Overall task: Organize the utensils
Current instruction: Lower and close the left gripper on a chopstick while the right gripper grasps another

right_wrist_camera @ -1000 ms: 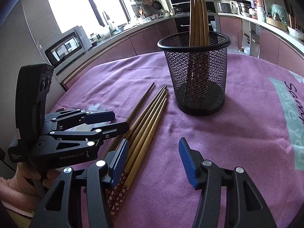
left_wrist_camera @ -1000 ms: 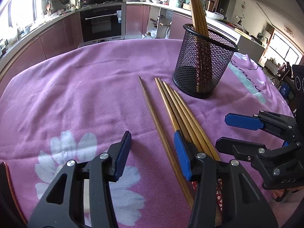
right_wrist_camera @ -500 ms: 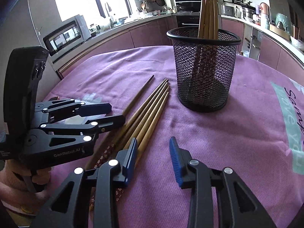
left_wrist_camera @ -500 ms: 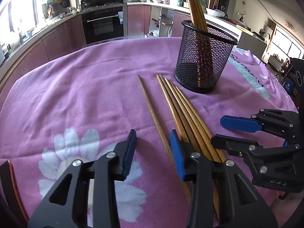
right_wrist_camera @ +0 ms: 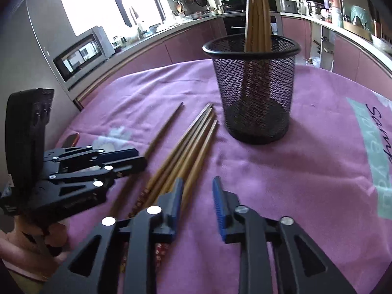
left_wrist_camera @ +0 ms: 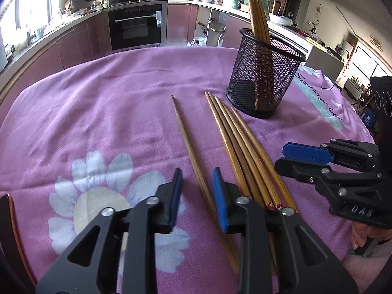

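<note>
The left gripper (left_wrist_camera: 197, 186) hung parted astride a lone chopstick (left_wrist_camera: 189, 144), not closed on it. The right gripper (right_wrist_camera: 197, 194) gaped over bare cloth (right_wrist_camera: 306, 159) beside four bundled chopsticks (right_wrist_camera: 188, 152). A mesh cup (right_wrist_camera: 254, 93) stood upright just beyond their tips, holding more brown sticks (right_wrist_camera: 256, 12).

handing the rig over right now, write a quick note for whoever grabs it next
Left gripper: open, low over the purple tablecloth, straddling the lone wooden chopstick, not gripping it.
Right gripper: open, empty, beside the bundle of four wooden chopsticks.
Done: several chopsticks stand upright in the black mesh holder.
Left: five chopsticks lie flat near the holder; pick each up and drop it in.
</note>
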`<state>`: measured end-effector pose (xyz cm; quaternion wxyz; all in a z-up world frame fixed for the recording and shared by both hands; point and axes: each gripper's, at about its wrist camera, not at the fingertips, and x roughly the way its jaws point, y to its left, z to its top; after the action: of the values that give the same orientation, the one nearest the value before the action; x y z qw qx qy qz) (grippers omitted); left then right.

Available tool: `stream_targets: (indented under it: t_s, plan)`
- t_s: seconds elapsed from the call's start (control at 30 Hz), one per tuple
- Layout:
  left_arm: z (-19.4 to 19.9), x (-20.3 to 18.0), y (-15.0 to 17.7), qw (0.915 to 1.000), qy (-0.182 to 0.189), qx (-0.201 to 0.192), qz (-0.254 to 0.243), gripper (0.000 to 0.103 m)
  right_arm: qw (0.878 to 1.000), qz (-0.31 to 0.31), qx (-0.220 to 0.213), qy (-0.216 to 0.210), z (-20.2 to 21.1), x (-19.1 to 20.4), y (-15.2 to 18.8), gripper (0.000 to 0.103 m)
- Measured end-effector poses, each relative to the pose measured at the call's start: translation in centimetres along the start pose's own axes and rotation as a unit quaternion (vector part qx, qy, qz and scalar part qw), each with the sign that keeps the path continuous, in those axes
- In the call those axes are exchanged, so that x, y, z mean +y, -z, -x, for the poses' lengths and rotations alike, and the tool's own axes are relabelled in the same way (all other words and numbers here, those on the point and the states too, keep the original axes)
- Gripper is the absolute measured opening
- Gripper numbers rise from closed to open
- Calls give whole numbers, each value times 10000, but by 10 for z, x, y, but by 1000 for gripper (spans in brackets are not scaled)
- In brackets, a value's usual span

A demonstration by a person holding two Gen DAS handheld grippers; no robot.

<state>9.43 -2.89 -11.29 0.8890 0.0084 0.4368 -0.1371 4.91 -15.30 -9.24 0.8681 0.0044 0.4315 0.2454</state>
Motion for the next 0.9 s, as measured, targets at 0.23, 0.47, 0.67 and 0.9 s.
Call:
stream_targets:
  t_s: [0.23,0.47,0.67,0.9]
  plan:
    - [-8,1,-9,9999,-115,19,-66,28,9993,223,133,263,-10,8,-2,21]
    - [-11,2,-12,9999,-59,60,-58,22,9987,292,206,374,-11,6,-3,14]
    - [-17,0,-18,9999,-114,60,-115,22,9985,304,183,426,-19,8,-10,15]
    - [-21,-1,-22,9998,-170,42,-27,12,9989,186,132,403,-19,3,-12,10]
